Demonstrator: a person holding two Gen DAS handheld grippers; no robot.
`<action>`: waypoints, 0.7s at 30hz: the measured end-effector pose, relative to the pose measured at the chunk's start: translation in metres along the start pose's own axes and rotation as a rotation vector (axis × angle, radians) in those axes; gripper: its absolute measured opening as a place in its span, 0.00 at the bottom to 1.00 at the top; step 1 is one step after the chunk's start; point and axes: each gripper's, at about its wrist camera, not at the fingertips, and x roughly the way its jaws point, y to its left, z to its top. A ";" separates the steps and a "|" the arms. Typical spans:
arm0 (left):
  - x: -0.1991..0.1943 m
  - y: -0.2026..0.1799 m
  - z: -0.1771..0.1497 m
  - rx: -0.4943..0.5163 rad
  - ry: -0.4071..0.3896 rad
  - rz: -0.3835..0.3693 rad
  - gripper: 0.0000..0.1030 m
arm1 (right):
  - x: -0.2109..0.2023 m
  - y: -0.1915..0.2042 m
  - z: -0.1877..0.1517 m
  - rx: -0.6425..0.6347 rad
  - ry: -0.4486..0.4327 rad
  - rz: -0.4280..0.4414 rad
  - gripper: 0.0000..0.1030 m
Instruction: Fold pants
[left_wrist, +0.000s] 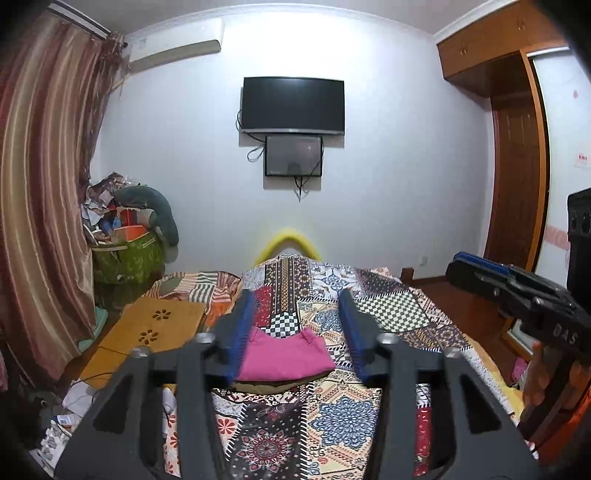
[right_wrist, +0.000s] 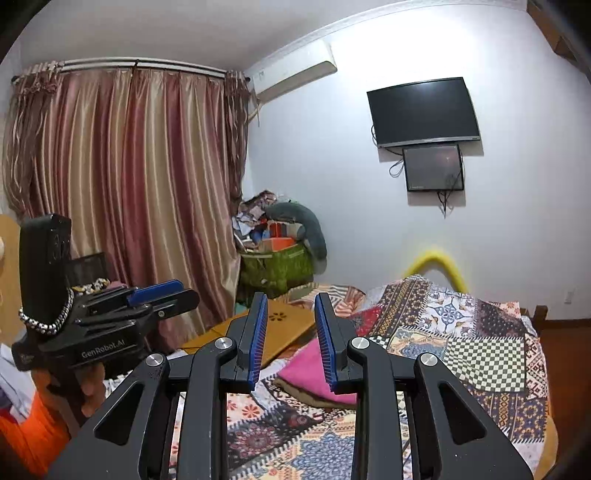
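We see a patchwork bedspread (left_wrist: 373, 306) spreading out beneath and beyond the fingers. Left of the left fingertips lies a wooden lap desk (left_wrist: 147, 332) with flower-shaped cut-outs — beyond it a green bag (left_wrist: 125, 258) heaped with clutter, a grey cushion (left_wrist: 162, 210) draped over it. Striped curtains (left_wrist: 44, 206) hang further left. Straight ahead, high above the fingers, a dark television (left_wrist: 293, 104) is fixed to the white wall, a smaller screen (left_wrist: 293, 156) just below it — an air conditioner (left_wrist: 177, 46) sits up left. A wooden wardrobe (left_wrist: 513, 147) stands to the right.
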 end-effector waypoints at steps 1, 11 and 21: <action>-0.005 -0.001 -0.001 -0.003 -0.012 0.008 0.57 | -0.002 0.001 -0.001 0.003 -0.005 -0.006 0.43; -0.023 -0.008 -0.003 0.009 -0.078 0.070 0.91 | -0.013 0.007 -0.005 0.022 -0.016 -0.076 0.72; -0.020 -0.013 -0.005 0.001 -0.065 0.052 0.95 | -0.023 0.010 -0.005 0.000 -0.042 -0.176 0.92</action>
